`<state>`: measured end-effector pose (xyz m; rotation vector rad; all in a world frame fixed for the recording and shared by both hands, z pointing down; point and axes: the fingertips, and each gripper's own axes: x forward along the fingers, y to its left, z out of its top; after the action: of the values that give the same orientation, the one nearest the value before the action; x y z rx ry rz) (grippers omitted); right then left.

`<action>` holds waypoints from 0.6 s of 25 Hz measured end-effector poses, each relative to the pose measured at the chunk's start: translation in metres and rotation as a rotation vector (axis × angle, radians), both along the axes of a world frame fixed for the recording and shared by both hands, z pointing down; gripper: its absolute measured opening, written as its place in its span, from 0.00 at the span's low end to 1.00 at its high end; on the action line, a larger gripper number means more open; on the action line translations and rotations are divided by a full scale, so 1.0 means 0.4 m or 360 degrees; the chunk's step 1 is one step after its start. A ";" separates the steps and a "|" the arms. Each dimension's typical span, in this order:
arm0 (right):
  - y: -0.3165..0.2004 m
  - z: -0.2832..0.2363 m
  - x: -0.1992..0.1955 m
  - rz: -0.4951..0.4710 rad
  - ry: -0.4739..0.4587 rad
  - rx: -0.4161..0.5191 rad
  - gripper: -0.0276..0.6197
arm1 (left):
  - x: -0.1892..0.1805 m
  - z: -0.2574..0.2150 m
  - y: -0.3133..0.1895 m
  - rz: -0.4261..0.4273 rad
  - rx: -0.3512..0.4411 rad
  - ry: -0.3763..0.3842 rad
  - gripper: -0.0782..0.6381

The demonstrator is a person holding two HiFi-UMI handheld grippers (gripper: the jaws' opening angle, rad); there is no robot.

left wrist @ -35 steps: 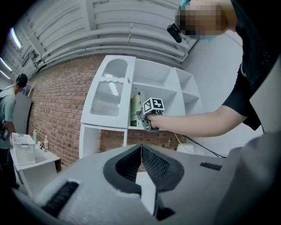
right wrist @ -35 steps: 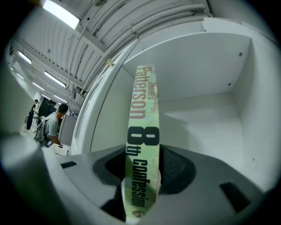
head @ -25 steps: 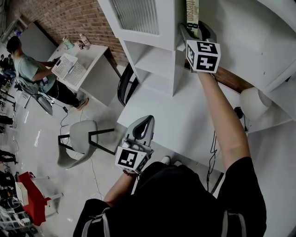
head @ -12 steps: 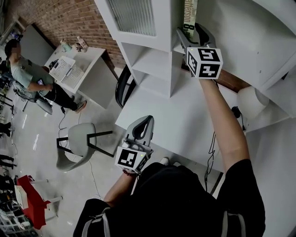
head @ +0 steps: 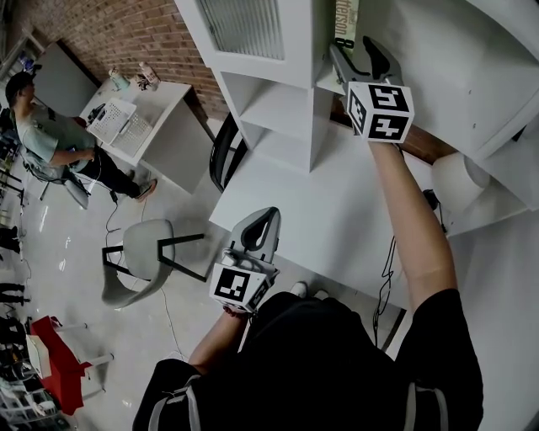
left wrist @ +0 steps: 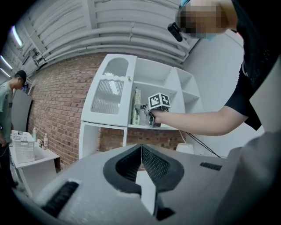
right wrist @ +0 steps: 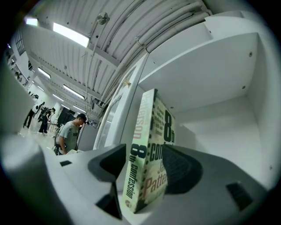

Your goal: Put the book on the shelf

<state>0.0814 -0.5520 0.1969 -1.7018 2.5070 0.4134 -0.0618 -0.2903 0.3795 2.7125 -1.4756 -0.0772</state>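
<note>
Head view: the right arm stretches up, right tongs [head: 355,52] at the shelf [head: 278,109] cubby where the book [head: 344,23] stands, its top cut off; left tongs [head: 258,238] hang low. Left gripper view: jaws together, empty. Right gripper view: jaws apart astride the upright book.

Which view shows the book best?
The right gripper view: the book stands upright between the jaws, spine and cover print large. The head view catches only a strip of spine at the top edge; the left gripper view shows it small, far off on the shelf.
</note>
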 end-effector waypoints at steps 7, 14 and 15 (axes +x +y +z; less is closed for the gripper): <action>0.075 0.017 0.024 0.0007 0.0002 0.0021 0.16 | 0.000 -0.008 0.009 0.0008 0.0018 0.0006 0.13; 0.153 0.050 0.058 -0.0034 -0.0021 0.0005 0.10 | 0.021 -0.021 0.022 0.0038 0.0042 0.0015 0.13; 0.168 0.052 0.064 -0.0038 -0.0022 0.0010 0.10 | 0.025 -0.023 0.025 0.0045 0.0044 0.0014 0.13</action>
<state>0.1070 -0.4849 0.2176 -1.6647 2.5114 0.4058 -0.0517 -0.2804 0.3703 2.7500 -1.4440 -0.1093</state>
